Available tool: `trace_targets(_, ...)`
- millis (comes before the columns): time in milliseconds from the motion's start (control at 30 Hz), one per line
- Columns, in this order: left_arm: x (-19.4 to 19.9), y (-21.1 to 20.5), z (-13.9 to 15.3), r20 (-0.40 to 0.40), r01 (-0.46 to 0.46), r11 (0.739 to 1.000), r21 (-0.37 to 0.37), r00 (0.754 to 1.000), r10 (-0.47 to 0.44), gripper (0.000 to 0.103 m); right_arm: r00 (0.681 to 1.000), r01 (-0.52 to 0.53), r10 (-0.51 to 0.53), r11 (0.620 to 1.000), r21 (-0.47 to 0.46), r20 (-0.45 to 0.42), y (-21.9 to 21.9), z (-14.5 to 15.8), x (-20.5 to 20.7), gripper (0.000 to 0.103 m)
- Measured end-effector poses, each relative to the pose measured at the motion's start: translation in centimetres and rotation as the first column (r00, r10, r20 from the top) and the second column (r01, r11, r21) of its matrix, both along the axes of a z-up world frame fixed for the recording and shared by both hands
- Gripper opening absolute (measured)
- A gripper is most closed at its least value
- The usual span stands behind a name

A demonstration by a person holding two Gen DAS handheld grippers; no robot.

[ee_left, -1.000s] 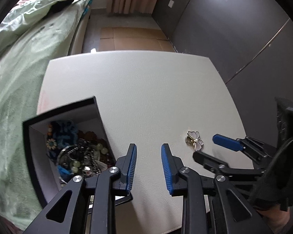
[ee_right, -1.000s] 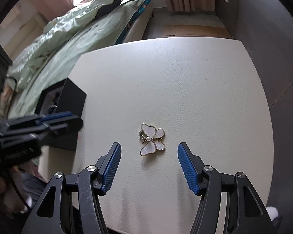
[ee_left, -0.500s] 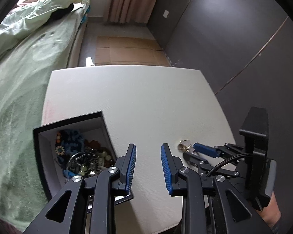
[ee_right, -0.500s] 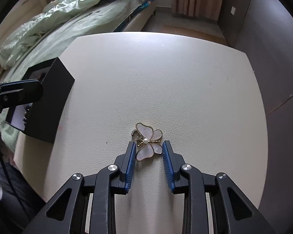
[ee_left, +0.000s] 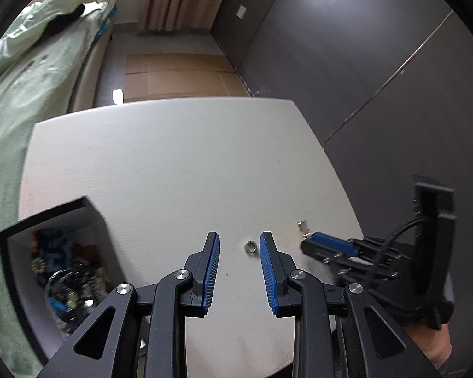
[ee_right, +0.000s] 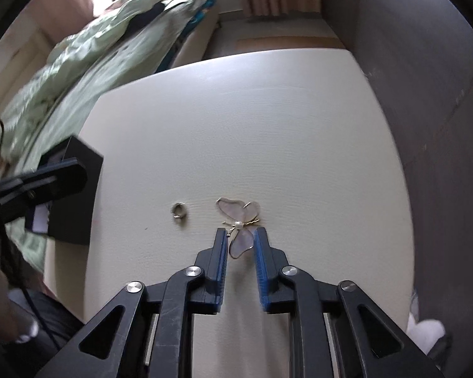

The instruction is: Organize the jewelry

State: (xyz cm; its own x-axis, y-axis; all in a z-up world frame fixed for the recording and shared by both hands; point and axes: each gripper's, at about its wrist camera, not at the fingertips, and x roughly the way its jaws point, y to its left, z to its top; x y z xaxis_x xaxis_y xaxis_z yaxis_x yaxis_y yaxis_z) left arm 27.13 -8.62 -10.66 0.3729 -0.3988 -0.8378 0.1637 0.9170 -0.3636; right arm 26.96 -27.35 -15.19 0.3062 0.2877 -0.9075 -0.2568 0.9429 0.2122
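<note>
A white butterfly brooch [ee_right: 241,220] with gold edging sits between the blue pads of my right gripper [ee_right: 240,231]. The jaws are closing, and the pads press on its lower wing. In the left wrist view only a bit of the brooch [ee_left: 302,226] shows at the right gripper's [ee_left: 312,241] tip. A small silver ring [ee_left: 250,246] lies bare on the white table [ee_left: 173,157], just beyond the fingertips of my left gripper [ee_left: 239,236], which is open and empty. The ring [ee_right: 179,211] is left of the brooch.
A black box [ee_left: 47,214] with white walls holds several beaded pieces [ee_left: 69,277] at the table's near left corner. A bed with a green quilt [ee_left: 15,94] runs along the left. Dark wardrobe panels [ee_left: 378,63] stand to the right, and cardboard [ee_left: 179,75] lies on the floor beyond.
My right jaws have closed from wide apart onto the butterfly brooch. The brooch has shifted right, away from the small ring, which now lies alone. My left gripper moved toward the ring.
</note>
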Motion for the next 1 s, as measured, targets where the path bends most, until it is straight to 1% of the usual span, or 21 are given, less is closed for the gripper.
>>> trace_targets(100,0.7,-0.4,-1.4,-0.033,-0.006,1.0,0.01,0.999,0.006,0.028,0.999,0.041,-0.04,0.999,0.026,-0.013,-1.7,-0.1,0.1,0.018)
trace_targets(200,1.2,-1.2,-2.7,-0.06,0.013,1.0,0.011,0.998,-0.012,0.028,0.998,0.056,-0.055,0.997,0.05,-0.021,-2.9,-0.3,0.2,0.018)
trace_targets(400,1.5,-3.2,-4.1,-0.072,0.052,0.998,0.042,0.996,-0.049,0.028,0.994,0.106,-0.102,0.986,0.131,-0.039,-4.7,-0.3,0.8,0.018)
trace_targets(500,1.6,-4.2,-4.4,-0.071,0.076,0.995,0.059,0.995,-0.072,0.028,0.993,0.118,-0.111,0.98,0.163,-0.049,-5.2,-0.3,0.9,0.018)
trace_targets(700,1.2,-5.1,-4.9,-0.061,0.102,0.99,0.099,0.993,-0.096,0.028,0.989,0.149,-0.142,0.97,0.192,-0.05,-5.7,-0.3,0.9,0.017)
trace_targets(733,1.0,-5.0,-4.9,-0.058,0.104,0.989,0.104,0.993,-0.098,0.028,0.988,0.153,-0.146,0.969,0.196,-0.05,-6.0,-0.2,0.8,0.009)
trace_targets(833,0.9,-5.3,-4.9,-0.047,0.11,0.986,0.122,0.993,-0.105,0.028,0.986,0.168,-0.16,0.961,0.218,-0.053,-6.4,0.0,0.7,0.009)
trace_targets(1000,0.3,-6.2,-4.8,-0.042,0.136,0.974,0.184,0.991,-0.131,0.028,0.984,0.177,-0.167,0.957,0.231,-0.062,-6.5,-0.1,0.8,0.009)
